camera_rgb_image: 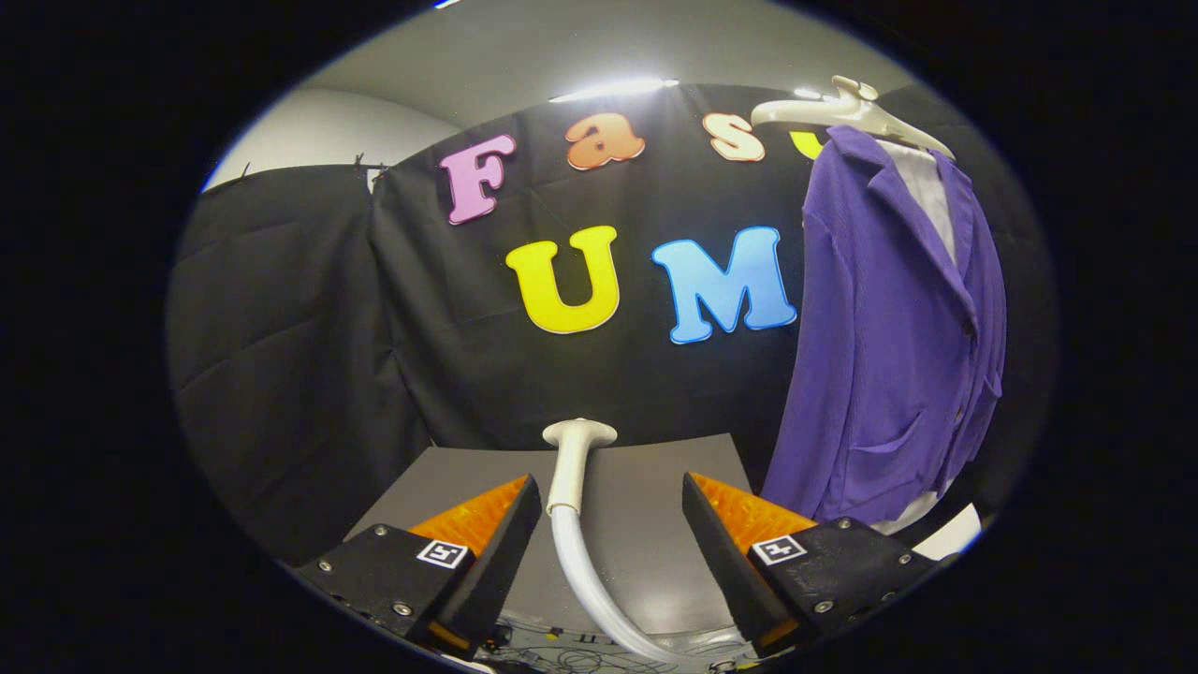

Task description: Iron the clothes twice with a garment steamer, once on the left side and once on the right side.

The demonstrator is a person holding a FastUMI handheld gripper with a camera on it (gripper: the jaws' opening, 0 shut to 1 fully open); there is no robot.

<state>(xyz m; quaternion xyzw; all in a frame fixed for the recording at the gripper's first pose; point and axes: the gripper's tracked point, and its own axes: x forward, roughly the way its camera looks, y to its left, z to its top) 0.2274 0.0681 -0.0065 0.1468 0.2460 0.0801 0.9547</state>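
Gripper (612, 524) is hovering wide open, holding nothing; the white plastic steamer head (573, 465) on its curved hose is standing between the fingers at the grey counter's (646, 552) near edge. Purple ribbed jacket (880, 337) is hanging on a white hanger (847, 110) beyond the right finger.

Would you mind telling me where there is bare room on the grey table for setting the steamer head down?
The grey table is bare on both sides of the steamer head, which stands between the open gripper fingers, untouched. It is crowded at the right, where the purple jacket hangs over the table's edge.

Purple jacket (889, 346), white steamer head (576, 459), grey table (636, 524).
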